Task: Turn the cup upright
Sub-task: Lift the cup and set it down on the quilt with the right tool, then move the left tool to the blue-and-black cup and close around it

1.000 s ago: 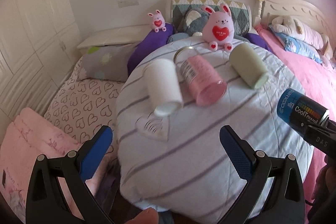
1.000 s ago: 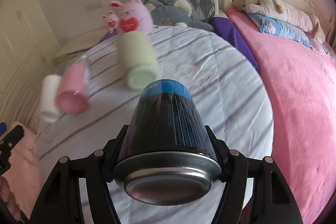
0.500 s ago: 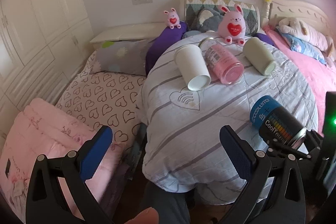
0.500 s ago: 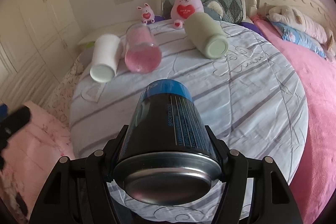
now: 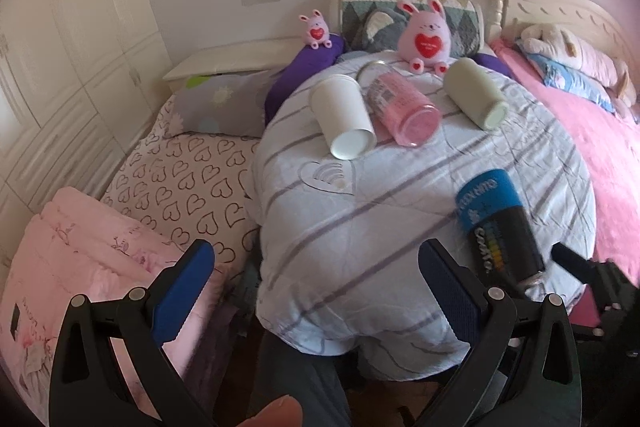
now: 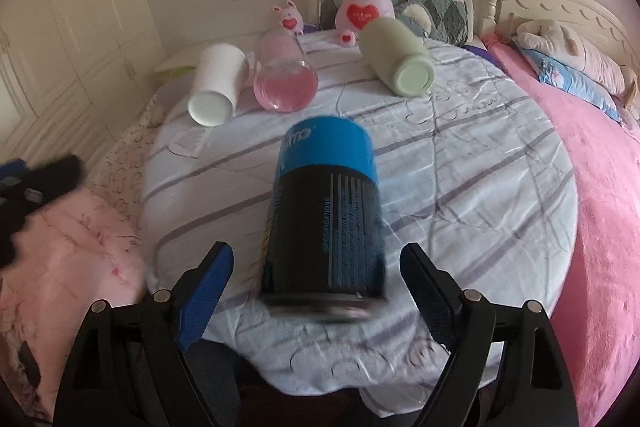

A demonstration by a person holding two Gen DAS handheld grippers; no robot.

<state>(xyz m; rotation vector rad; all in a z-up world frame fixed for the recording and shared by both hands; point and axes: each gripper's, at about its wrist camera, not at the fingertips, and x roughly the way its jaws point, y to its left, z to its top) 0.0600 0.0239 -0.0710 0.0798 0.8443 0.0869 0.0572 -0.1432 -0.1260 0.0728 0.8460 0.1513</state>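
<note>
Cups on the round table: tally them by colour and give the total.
White cup: 1
Pink cup: 1
Green cup: 1
Black-and-blue cup: 1
Total: 4, all on their sides on the table.

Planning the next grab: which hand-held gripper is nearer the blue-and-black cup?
Right. The right hand-held gripper is open with the cup between its fingers. The left hand-held gripper, also open, sits off to the cup's left, clear of it.

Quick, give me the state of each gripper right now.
Left gripper: open, empty.
Right gripper: open, blue-and-black cup lies between its jaws, ungripped.
</note>
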